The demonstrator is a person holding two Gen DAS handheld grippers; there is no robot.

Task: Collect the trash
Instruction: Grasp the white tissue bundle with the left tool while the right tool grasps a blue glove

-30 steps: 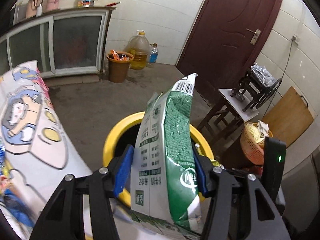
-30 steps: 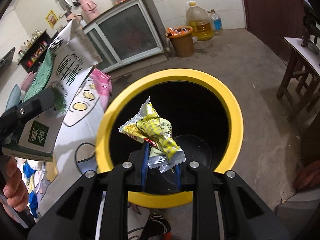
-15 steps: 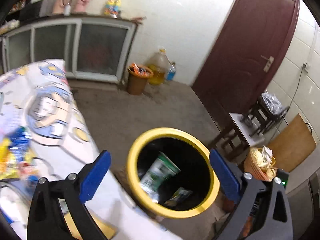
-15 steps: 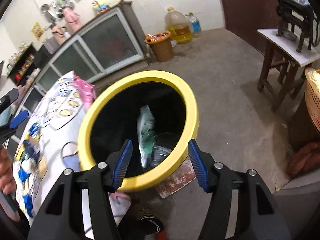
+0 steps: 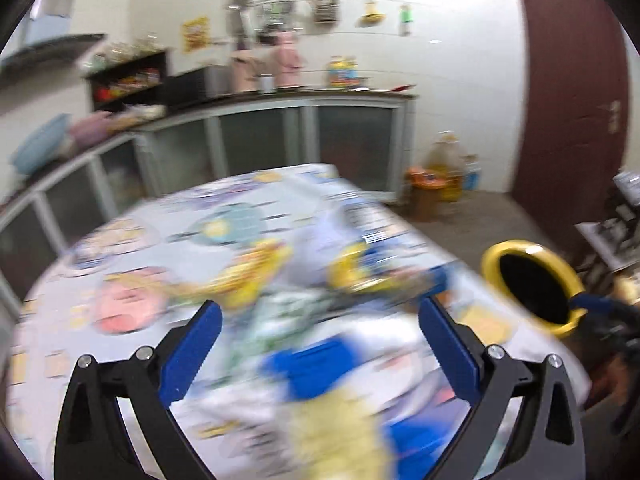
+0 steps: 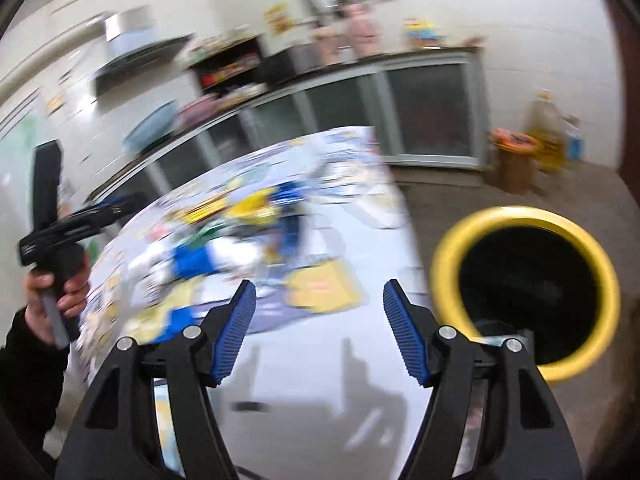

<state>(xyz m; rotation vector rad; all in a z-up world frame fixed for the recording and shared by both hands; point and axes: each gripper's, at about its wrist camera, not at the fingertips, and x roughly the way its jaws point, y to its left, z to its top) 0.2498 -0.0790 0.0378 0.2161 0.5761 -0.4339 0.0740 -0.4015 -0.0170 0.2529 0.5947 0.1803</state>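
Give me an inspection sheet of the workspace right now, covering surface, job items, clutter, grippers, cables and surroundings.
Surface: table under a cartoon-print cloth, image motion-blurred.
Job's things: round yellow-rimmed black trash bin on the floor beside the table; blurred pile of blue, yellow and green wrappers on the cloth.
Clutter: individual wrappers too blurred to tell apart.
Grippers: left gripper open, empty, over the pile; right gripper open, empty.
Cables: nothing seen.
Surroundings: glass-front grey cabinets, dark red door, brown bucket, oil jug.
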